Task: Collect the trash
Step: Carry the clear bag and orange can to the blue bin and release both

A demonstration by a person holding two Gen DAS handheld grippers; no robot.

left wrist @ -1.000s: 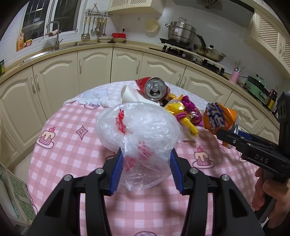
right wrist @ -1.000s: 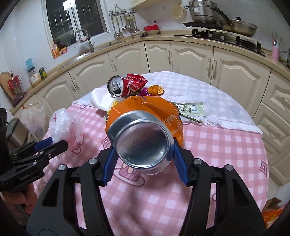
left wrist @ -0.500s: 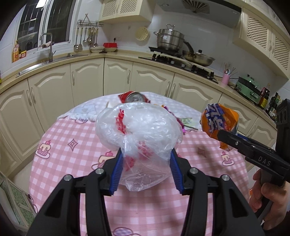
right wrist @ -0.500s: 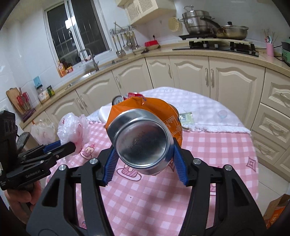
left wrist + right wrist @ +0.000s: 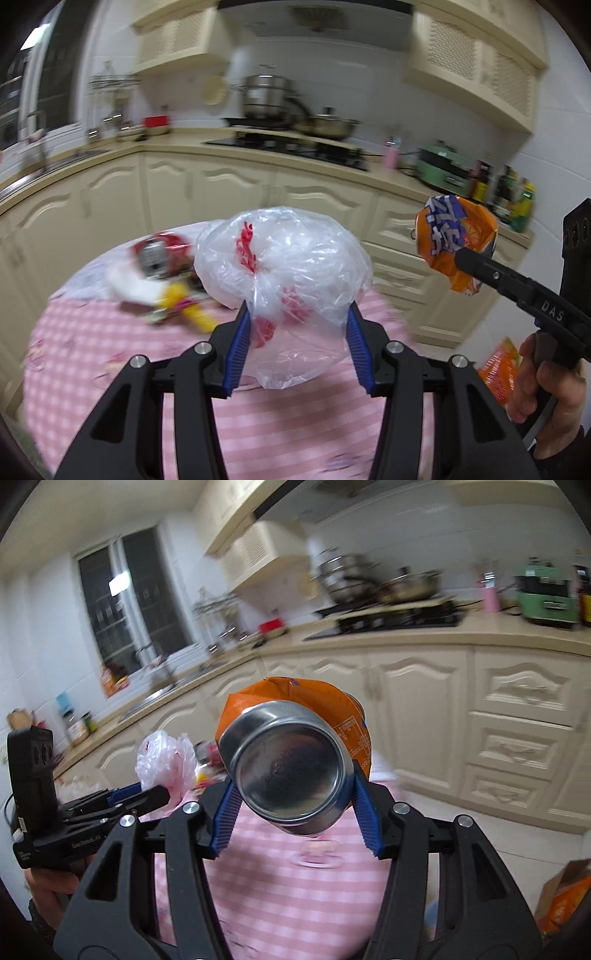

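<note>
While both tools hung above the pink checked counter (image 5: pixel 92 369), the left gripper (image 5: pixel 297 345) was clenched on a crumpled clear plastic bag (image 5: pixel 284 266) with red print, its blue pads (image 5: pixel 240 343) pressing the bag's lower folds. The right gripper (image 5: pixel 293 814) was grasping a dented orange can (image 5: pixel 291 760), silver base toward the camera, held up off the cloth. Seen from the left, that can (image 5: pixel 456 240) hung out past the counter's edge. On the cloth behind lay a crushed red can (image 5: pixel 160 254), a white scrap and yellow wrappers (image 5: pixel 184 306), blurred.
</note>
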